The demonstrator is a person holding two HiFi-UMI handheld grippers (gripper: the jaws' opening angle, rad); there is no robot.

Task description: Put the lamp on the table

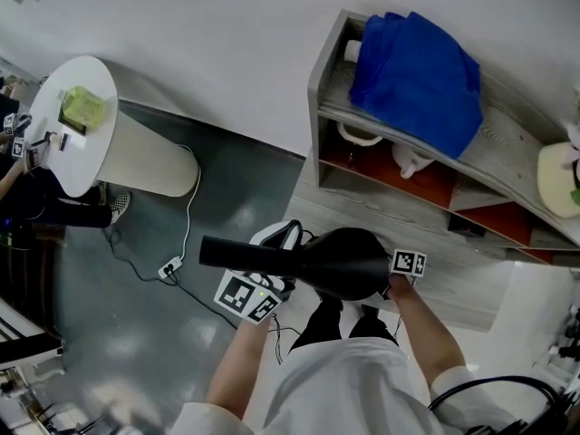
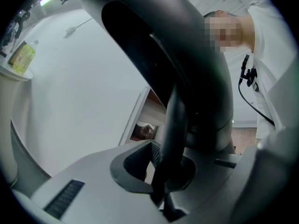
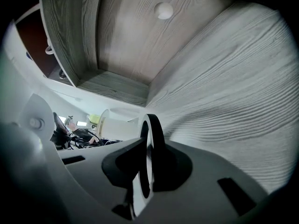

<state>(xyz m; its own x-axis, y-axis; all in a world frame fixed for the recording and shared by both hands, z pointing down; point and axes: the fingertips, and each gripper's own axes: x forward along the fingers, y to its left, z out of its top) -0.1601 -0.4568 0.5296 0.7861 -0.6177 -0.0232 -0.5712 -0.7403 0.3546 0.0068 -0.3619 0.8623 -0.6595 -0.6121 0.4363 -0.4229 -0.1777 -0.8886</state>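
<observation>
A black lamp (image 1: 349, 263) with a dome shade and a long dark arm (image 1: 249, 254) hangs in front of me, held between both grippers above the floor. My left gripper (image 1: 258, 290) is shut on the lamp's thin black stem (image 2: 175, 125), with the shade (image 2: 187, 64) arching overhead in the left gripper view. My right gripper (image 1: 394, 277) is shut on a thin black-and-white rim of the lamp (image 3: 152, 139). The round white table (image 1: 91, 143) stands far off at the upper left, with a green packet (image 1: 83, 107) on top.
A grey wooden shelf unit (image 1: 507, 161) stands ahead on the right, with a blue cloth (image 1: 421, 71) on top and white cups (image 1: 410, 159) below. A power strip and cable (image 1: 170, 268) lie on the grey floor. A seated person (image 1: 18, 184) is beside the table.
</observation>
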